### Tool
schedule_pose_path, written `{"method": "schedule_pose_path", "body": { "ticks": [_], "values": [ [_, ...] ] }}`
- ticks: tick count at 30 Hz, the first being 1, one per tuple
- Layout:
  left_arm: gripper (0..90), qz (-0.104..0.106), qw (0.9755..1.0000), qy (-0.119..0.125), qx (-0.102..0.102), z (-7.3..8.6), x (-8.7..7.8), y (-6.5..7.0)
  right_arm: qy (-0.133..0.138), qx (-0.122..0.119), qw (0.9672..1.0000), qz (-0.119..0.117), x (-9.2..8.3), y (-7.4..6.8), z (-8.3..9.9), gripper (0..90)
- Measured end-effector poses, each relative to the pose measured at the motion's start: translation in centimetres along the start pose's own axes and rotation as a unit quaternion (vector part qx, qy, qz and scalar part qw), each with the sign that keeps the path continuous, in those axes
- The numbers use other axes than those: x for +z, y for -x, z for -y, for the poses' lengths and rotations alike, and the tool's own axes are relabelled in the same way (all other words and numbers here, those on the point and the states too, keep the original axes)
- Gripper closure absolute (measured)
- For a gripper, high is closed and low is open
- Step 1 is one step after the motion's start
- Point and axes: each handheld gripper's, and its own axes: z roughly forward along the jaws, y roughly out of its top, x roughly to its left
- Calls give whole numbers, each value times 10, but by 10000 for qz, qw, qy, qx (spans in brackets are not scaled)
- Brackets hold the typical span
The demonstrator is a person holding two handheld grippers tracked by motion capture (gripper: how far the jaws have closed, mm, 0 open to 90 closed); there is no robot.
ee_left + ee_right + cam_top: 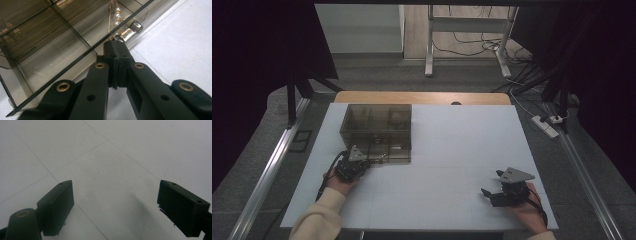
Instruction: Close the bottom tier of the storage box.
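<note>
A smoked clear organiser box (377, 122) with several compartments stands on the white table (447, 145), left of the middle. My left gripper (368, 162) is at its front edge, jaws pressed together. In the left gripper view, the left gripper (115, 48) tips sit against the box (50, 50) edge. Just beyond them lie a shiny silver knob (130, 30) and a pearl piece on thin gold wire (116, 15). The wire runs down to the tips; whether it is pinched I cannot tell. My right gripper (494, 192) rests open at the table's front right, and the right gripper (115, 202) has nothing between its jaws.
A wooden strip (422, 97) borders the table's far edge. Metal rails (277, 155) run along both sides, and a power strip (546, 125) lies on the floor at the right. Bare white surface spreads between the two grippers.
</note>
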Motion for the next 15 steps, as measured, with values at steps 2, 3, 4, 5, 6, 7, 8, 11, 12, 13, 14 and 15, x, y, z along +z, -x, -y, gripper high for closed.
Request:
{"method": "schedule_pose_path", "body": {
  "ticks": [2,3,4,5,6,7,8,11,12,13,14,15],
  "values": [
    [882,-12,10000,5,-8,-1,0,-1,-3,2,10000,0,0,0,0,138],
    [882,-22,10000,10,-12,-1,1,-1,-6,0,10000,1,0,0,0,139],
    [882,-29,10000,17,-17,-1,1,-1,-5,-2,10000,-1,0,0,0,139],
    [882,-33,10000,19,-18,-1,1,-2,-7,-6,10000,2,0,0,0,138],
    [882,-37,10000,23,-24,-2,1,-2,-8,-7,10000,0,0,0,0,138],
    [882,-38,10000,25,-30,-2,1,-2,-12,-9,10000,-1,0,0,0,138],
    [882,-39,10000,31,-41,-2,2,-3,-7,-7,10000,0,0,0,0,138],
    [882,-46,10000,35,-62,-3,3,-4,3,2,10000,-6,0,0,0,138],
    [882,-62,10000,33,-66,-3,4,-5,3,4,10000,-5,0,0,0,138],
    [882,-69,9999,38,-79,-3,5,-6,3,5,10000,-5,0,0,0,138],
    [882,-71,9999,40,-92,-4,5,-6,0,4,10000,-5,0,0,0,138],
    [882,-75,9999,32,-96,-5,6,-7,-3,4,10000,-3,1,0,0,138]
  ]
}}
